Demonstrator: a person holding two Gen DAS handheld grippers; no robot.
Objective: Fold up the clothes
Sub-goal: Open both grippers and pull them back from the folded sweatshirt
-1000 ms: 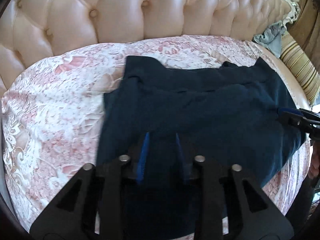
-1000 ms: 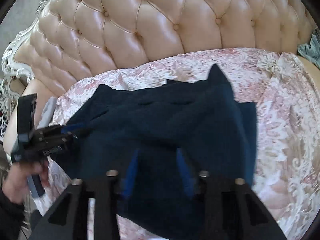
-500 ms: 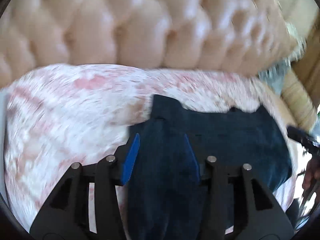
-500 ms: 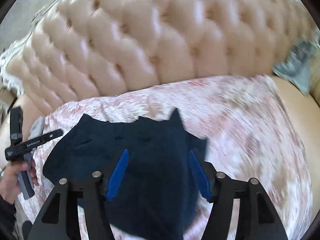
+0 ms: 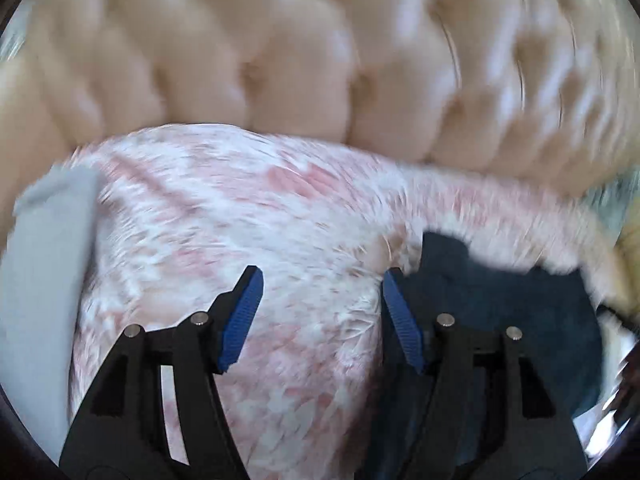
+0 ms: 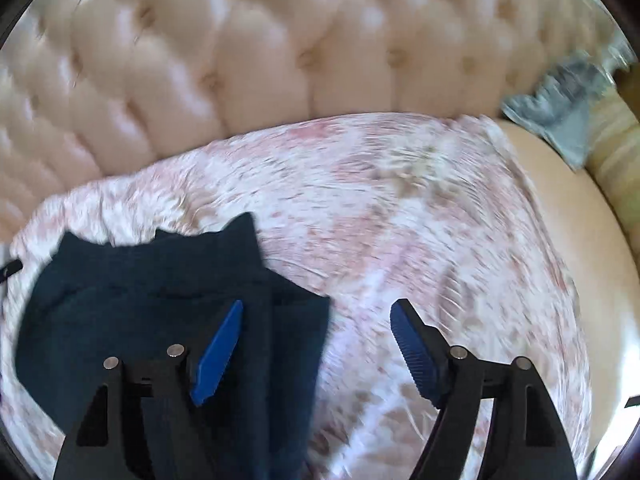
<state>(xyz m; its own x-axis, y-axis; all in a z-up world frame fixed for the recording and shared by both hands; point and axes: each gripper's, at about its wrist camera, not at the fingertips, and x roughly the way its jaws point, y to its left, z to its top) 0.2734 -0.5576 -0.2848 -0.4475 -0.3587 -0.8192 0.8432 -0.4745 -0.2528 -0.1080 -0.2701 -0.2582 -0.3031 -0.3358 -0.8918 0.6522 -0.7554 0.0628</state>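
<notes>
Navy-blue cloth, a folded garment (image 6: 160, 312), lies flat on the pink-and-white floral cover (image 6: 420, 220) that drapes the seat of a tufted cream sofa (image 6: 260, 52). In the right wrist view the garment fills the lower left of the picture, with two small pointed corners sticking up along its far edge. The right gripper (image 6: 316, 350) hangs above the garment's right-hand border with its jaws spread wide; they have just been opening and nothing is between them. Its left blue pad shows over the dark cloth, its right one over the bare floral cover.

In the left wrist view, which is heavily blurred, the same garment (image 5: 520, 320) sits at the lower right, partly behind the right finger. The left gripper (image 5: 322, 304) also has its jaws apart, having just been opening, and only the floral cover (image 5: 240, 220) shows between the blue pads. A pale grey piece of fabric (image 5: 44, 272) lies along the left edge of that view, beside the cover.

At the far right of the right wrist view a crumpled grey-blue cloth (image 6: 560, 100) rests against the sofa back, well apart from the garment.
</notes>
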